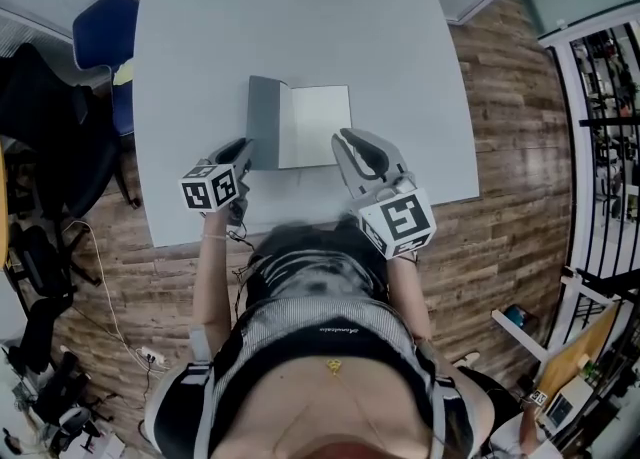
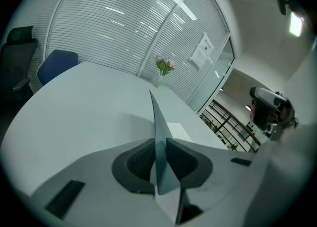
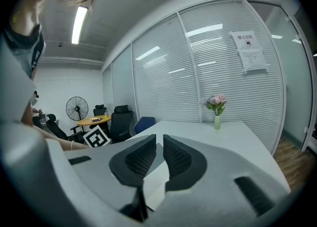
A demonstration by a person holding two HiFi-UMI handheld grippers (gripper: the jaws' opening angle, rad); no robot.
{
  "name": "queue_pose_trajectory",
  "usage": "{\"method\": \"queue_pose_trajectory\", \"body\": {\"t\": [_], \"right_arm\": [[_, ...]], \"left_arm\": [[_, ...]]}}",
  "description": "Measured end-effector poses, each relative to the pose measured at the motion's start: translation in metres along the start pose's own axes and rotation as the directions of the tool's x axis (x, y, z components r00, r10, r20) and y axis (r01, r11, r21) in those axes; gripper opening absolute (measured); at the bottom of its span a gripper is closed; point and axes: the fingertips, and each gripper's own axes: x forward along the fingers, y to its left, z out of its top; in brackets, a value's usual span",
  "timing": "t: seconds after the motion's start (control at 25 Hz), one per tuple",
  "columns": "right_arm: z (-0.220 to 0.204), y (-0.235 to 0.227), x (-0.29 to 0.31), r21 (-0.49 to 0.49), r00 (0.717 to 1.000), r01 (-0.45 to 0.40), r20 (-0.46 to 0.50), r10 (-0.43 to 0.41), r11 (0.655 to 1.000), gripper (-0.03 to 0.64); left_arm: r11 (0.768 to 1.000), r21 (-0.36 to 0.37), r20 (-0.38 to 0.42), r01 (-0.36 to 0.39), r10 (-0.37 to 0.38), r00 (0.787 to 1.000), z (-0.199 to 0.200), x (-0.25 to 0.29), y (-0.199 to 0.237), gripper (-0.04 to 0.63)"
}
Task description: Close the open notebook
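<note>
Closing looked about half done: the notebook (image 1: 312, 127) lay mid-bench (image 1: 300, 17), its grey left cover (image 2: 161, 142) upright and pinched between the left gripper's (image 1: 244, 150) fingers. Over the near right page, the right gripper (image 1: 345, 143) held its fingers narrowly apart, empty. Folding the cover rightward and flat was left.

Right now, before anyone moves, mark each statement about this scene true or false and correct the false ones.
1. The jaws of the left gripper grip the grey cover of the notebook. True.
2. The grey cover lies flat on the table. False: it stands raised, close to upright.
3. A vase of flowers stands at the table's far end. True.
4. The notebook is fully closed. False: its white page is exposed.
5. The chair beside the table is red. False: it is blue.
</note>
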Motion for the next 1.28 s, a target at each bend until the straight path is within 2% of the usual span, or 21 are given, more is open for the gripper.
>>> {"method": "queue_pose_trajectory", "body": {"t": [1.28], "right_arm": [[-0.002, -0.036, -0.028, 0.009, 0.999, 0.044, -0.012, -0.044, 0.999, 0.046]], "left_arm": [[0.987, 0.035, -0.01, 0.16, -0.159, 0.987, 0.02, 0.029, -0.093, 0.021]]}}
